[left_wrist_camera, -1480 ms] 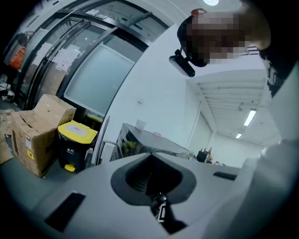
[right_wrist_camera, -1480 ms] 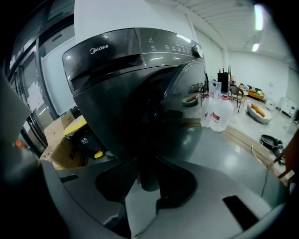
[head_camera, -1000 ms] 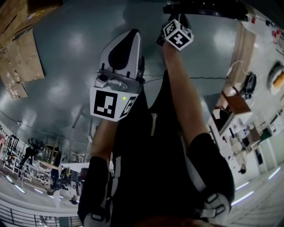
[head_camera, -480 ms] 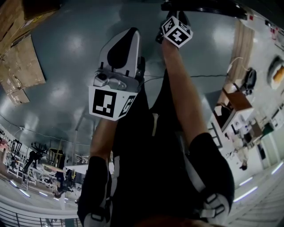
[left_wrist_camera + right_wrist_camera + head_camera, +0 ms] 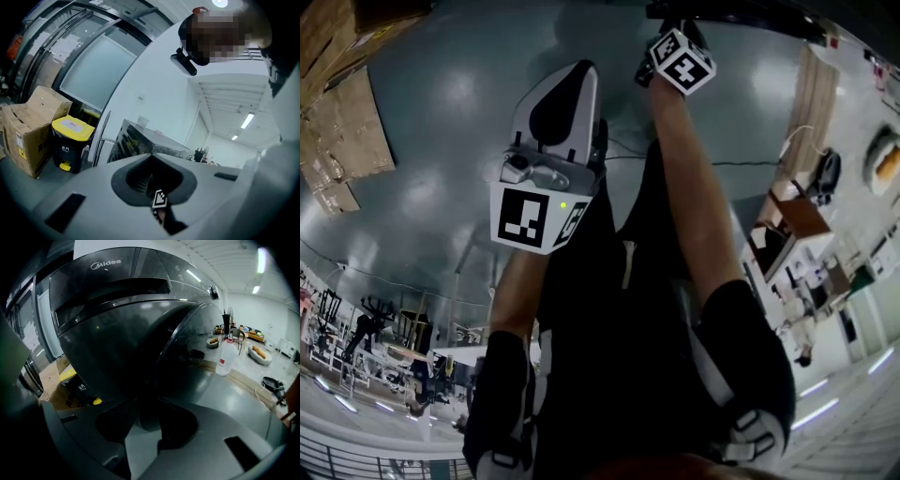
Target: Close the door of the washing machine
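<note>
The dark washing machine (image 5: pixel 108 296) fills the right gripper view, its round glass door (image 5: pixel 201 348) swung partly outward at the right. My right gripper (image 5: pixel 147 413) sits right up against the door's edge, where something dark lies between the pads; the gap there is too dark to judge. In the head view the right arm reaches forward to the machine (image 5: pixel 741 14), and only that gripper's marker cube (image 5: pixel 682 62) shows. My left gripper (image 5: pixel 579 70) is held up close to my chest, shut and empty, pointing away from the machine (image 5: pixel 152 171).
Cardboard boxes (image 5: pixel 28 126) and a black bin with a yellow lid (image 5: pixel 70 140) stand on the grey floor, beside a metal cabinet (image 5: pixel 140 140). A white bottle (image 5: pixel 225 357) stands beyond the door. A cable (image 5: pixel 741 164) crosses the floor near a wooden board (image 5: pixel 814 103).
The right gripper's cube has shifted slightly forward and to the right toward the machine. The left gripper has stayed where it was.
</note>
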Motion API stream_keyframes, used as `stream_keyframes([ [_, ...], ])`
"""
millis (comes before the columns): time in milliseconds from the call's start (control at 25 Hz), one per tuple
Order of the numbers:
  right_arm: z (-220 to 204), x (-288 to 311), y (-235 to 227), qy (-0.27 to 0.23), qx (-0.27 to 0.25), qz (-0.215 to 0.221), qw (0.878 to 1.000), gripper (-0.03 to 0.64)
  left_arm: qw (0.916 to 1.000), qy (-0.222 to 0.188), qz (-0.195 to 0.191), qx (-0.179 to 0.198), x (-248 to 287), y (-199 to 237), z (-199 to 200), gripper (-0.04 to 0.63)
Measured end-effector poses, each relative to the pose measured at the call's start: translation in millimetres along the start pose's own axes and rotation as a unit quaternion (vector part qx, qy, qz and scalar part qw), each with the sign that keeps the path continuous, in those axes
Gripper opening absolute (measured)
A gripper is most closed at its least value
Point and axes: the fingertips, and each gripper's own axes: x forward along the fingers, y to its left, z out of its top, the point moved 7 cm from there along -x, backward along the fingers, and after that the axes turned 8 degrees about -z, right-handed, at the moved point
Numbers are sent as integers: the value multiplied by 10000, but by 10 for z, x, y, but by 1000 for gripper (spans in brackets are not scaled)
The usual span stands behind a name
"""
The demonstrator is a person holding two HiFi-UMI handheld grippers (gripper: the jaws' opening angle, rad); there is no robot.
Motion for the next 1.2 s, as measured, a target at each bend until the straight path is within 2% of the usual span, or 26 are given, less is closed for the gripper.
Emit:
stream_keyframes([
  [160, 19, -12, -26, 28, -164, 92, 9998, 121, 10000, -19, -3, 8, -22, -88, -8, 6],
  [440, 38, -290, -272, 426, -134, 583, 9973, 120, 9998, -81, 123, 122, -55, -430, 111, 6],
  [720, 369, -871, -522, 367, -673, 1262, 9890, 110, 9985, -407, 257, 258, 3, -1007, 471, 6],
  [800, 487, -1107, -572, 308, -771, 1498, 9852, 94, 9979, -498, 247, 333, -26, -1189, 616, 6],
  [960, 848, -1606, -689, 61, -1146, 1700, 9787, 41, 9962, -739, 290, 351, -90, -1471, 872, 6],
  [1200, 1372, -2371, -1102, -271, -1175, 2171, 9687, 26, 9940, -894, 446, 444, -172, -1955, 1077, 6],
])
